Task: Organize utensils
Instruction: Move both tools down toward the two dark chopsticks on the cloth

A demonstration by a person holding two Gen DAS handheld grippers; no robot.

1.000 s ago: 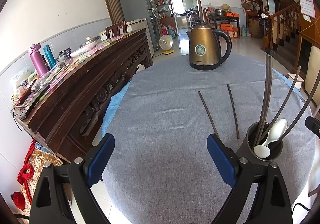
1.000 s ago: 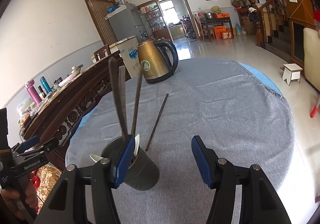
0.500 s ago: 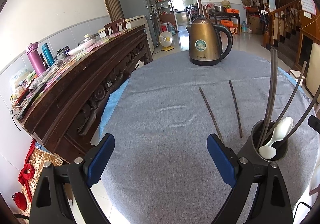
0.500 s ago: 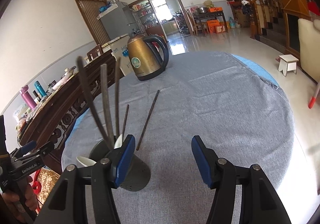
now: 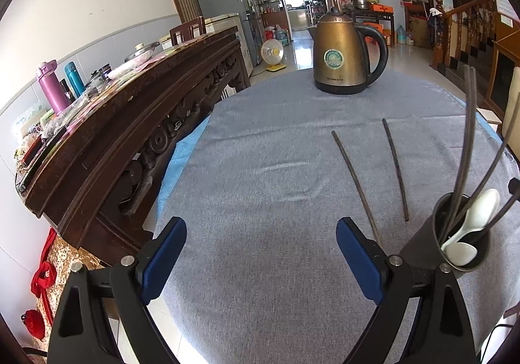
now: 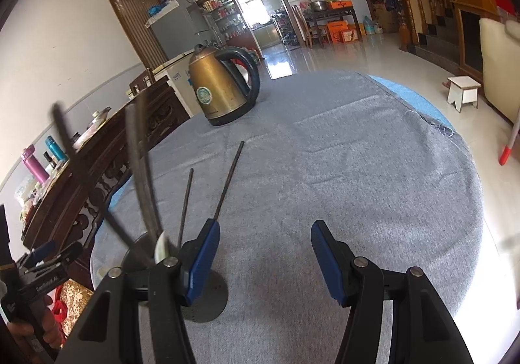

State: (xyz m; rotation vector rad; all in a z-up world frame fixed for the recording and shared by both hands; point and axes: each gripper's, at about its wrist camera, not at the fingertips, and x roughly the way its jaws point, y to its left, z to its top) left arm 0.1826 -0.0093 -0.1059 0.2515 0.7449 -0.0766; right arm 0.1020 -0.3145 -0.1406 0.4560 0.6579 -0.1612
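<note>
A dark grey utensil holder (image 5: 461,247) stands on the grey tablecloth and holds several dark chopsticks and two white spoons (image 5: 474,217). It also shows in the right wrist view (image 6: 204,295), partly behind the left finger. Two loose dark chopsticks (image 5: 357,185) (image 5: 395,165) lie on the cloth left of the holder; they also show in the right wrist view (image 6: 185,204) (image 6: 227,182). My left gripper (image 5: 261,253) is open and empty over the cloth. My right gripper (image 6: 265,253) is open and empty, with the holder just to its left.
A brass electric kettle (image 5: 344,58) stands at the far side of the round table (image 6: 357,168). A dark carved wooden sideboard (image 5: 130,110) with flasks and clutter runs along the left. A small white stool (image 6: 463,92) stands on the floor at right.
Both grippers have drawn back and shifted a little, so the holder and loose chopsticks sit slightly differently in view. Both stay open and empty. The loose chopsticks have not moved.
</note>
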